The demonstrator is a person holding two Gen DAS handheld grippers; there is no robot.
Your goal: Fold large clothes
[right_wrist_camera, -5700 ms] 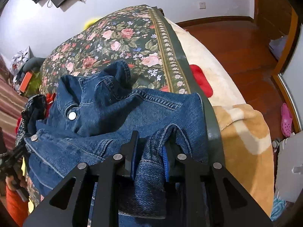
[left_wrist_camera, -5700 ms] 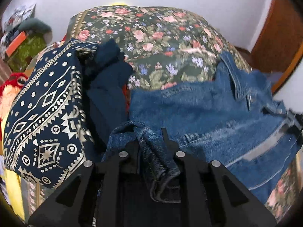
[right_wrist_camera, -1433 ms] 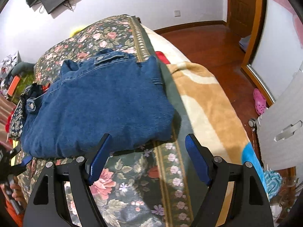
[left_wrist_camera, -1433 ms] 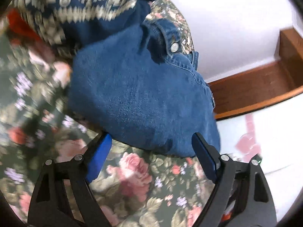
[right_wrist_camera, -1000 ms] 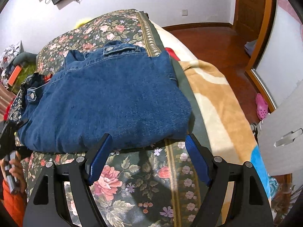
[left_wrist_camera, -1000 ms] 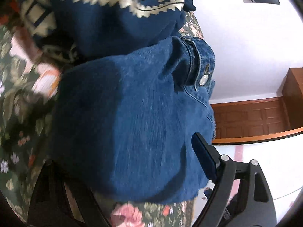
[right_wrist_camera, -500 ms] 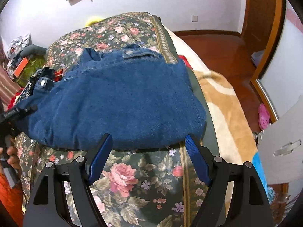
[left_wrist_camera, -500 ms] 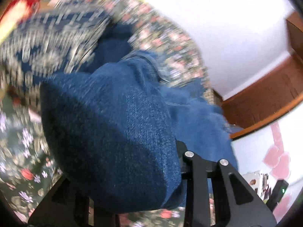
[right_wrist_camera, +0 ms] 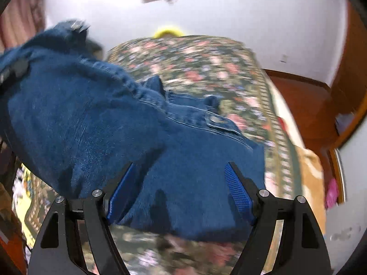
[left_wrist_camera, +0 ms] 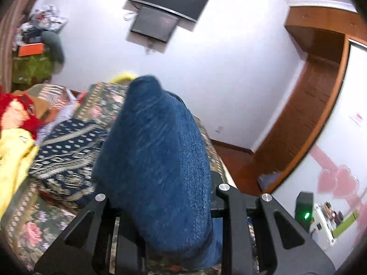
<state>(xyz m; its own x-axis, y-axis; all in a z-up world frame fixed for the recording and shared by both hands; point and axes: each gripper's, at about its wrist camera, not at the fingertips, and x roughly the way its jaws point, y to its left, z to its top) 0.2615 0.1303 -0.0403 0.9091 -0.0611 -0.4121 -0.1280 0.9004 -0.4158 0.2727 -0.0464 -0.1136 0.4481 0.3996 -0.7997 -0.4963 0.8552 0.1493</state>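
Now left gripper (left_wrist_camera: 160,197) clamped on folded jacket (left_wrist_camera: 158,160), lifting that end above the bed (left_wrist_camera: 27,224). Right gripper (right_wrist_camera: 179,192) jaws apart, jacket's low edge between them, contact unclear. Patterned cloth (left_wrist_camera: 66,151) beside jacket.

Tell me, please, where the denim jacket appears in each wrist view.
Left wrist: the denim jacket fills the centre, bulging up between the left tongs.
Right wrist: it spreads across left and centre, its near edge between the open right tongs.
Shared landmark: the floral bedspread.
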